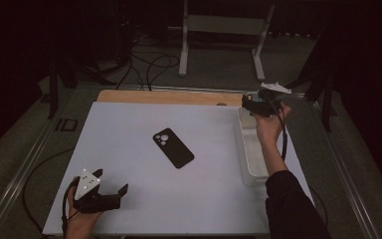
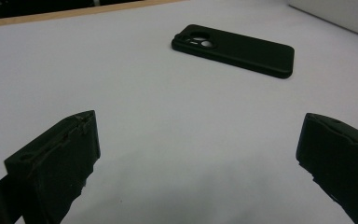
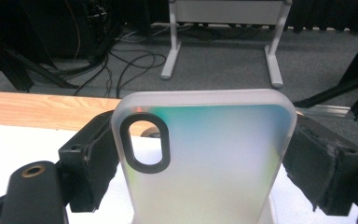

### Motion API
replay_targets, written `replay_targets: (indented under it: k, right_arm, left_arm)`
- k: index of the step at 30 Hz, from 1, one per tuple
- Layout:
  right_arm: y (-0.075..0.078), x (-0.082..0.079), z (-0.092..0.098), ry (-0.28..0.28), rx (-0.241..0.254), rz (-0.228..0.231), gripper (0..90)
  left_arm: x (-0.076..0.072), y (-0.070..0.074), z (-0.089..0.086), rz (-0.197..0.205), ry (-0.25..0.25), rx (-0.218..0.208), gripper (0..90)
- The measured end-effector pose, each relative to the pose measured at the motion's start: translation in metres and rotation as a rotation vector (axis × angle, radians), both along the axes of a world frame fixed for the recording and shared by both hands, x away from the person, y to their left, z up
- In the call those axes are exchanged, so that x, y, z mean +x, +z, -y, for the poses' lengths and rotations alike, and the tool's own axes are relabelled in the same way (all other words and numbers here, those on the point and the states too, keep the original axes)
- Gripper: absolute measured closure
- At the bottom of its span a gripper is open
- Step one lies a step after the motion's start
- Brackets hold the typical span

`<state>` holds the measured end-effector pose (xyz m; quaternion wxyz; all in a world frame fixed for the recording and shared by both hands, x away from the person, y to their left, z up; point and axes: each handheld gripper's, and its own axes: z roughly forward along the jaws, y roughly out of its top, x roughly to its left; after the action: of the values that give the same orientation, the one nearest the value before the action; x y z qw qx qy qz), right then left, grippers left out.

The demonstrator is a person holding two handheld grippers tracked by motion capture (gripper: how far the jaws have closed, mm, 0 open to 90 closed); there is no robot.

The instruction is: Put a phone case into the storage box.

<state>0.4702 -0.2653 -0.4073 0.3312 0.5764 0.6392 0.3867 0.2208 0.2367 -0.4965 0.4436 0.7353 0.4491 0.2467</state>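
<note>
Phone case (image 3: pixel 205 158), translucent and frosted, sits clamped across its width between the right gripper's jaws.

High view: right gripper (image 1: pixel 259 105) hangs over the far end of the clear bin (image 1: pixel 251 172) at the table's 3 o'clock edge; the case itself is too small to make out here. Black phone (image 1: pixel 173 148) lies face down mid-table, long axis running 10 to 4 o'clock. Left gripper (image 1: pixel 113 195) rests at 7 o'clock, jaws spread, holding nothing.

Left gripper view: phone (image 2: pixel 233 50) lies ahead toward 1 o'clock, well apart from the open jaws.

Right gripper view: case stands upright, camera cutout (image 3: pixel 145 143) at upper left.

Judgement: phone lies toward 8 o'clock from the right gripper; roughly level between both hands.
</note>
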Motion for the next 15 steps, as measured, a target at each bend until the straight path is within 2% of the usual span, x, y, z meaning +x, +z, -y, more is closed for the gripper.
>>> replay_targets:
  k: [5, 15]
  right_arm:
    - [-0.009, 0.006, -0.001, -0.006, -0.008, -0.039, 16.6]
    - [-0.018, 0.012, 0.000, -0.019, -0.006, -0.066, 16.5]
  left_arm:
    - [0.000, 0.000, 0.000, 0.000, -0.001, 0.000, 0.0]
    - [0.001, 0.000, 0.000, 0.000, -0.003, -0.002, 0.0]
